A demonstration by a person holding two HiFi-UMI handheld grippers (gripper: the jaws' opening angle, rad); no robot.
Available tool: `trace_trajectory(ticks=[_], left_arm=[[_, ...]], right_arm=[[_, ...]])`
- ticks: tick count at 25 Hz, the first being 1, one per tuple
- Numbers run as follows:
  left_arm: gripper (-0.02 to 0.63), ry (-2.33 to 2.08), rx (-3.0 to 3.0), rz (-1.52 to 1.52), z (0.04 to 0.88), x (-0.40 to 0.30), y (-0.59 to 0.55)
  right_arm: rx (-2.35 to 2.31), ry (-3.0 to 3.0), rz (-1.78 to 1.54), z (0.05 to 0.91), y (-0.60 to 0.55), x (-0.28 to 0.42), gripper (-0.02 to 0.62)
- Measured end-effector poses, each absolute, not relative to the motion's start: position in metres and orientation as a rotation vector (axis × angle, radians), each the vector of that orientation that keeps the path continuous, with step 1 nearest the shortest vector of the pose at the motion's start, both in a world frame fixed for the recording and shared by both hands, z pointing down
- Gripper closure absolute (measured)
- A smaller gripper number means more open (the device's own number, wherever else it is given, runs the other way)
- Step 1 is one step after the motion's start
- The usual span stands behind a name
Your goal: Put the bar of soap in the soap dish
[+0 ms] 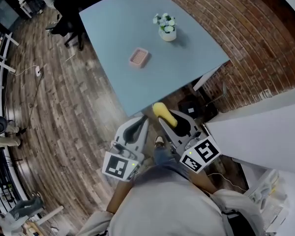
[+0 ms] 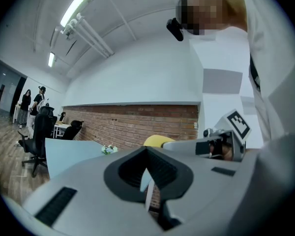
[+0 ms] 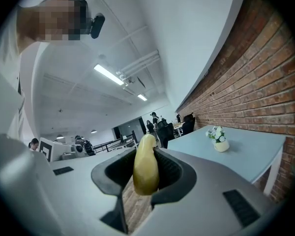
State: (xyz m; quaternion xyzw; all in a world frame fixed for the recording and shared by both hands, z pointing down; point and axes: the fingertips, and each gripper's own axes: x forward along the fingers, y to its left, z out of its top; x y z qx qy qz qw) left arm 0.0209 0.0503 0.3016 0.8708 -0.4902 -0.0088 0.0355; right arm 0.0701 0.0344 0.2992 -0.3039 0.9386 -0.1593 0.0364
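soap bar (image 1: 161,110) clamped in right gripper (image 3: 145,167) at the table's (image 1: 137,93) near edge, soap dish (image 1: 139,57) mid-table; left gripper (image 2: 148,179) closed, empty.

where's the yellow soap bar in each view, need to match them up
Head view: bar of soap at centre, just below the table's near edge, in the right gripper.
Left gripper view: its yellow top peeks over the left gripper, centre.
Right gripper view: upright between the jaws, centre.
Shared landmark: the flower pot.
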Motion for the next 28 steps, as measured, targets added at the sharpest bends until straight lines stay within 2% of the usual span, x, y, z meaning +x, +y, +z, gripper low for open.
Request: trace_trajectory(ticks=[11,28], left_arm=[[0.603,-1.570,2.654,0.077,0.292,0.030,0.002],[0.603,-1.583,2.663,0.060,0.290,0.004,-0.051]], right_arm=[[-0.881,2.854,-0.494,0.288,-0.023,0.076,0.479],[-0.884,2.867,-0.504,0.286,-0.073,0.049,0.479]])
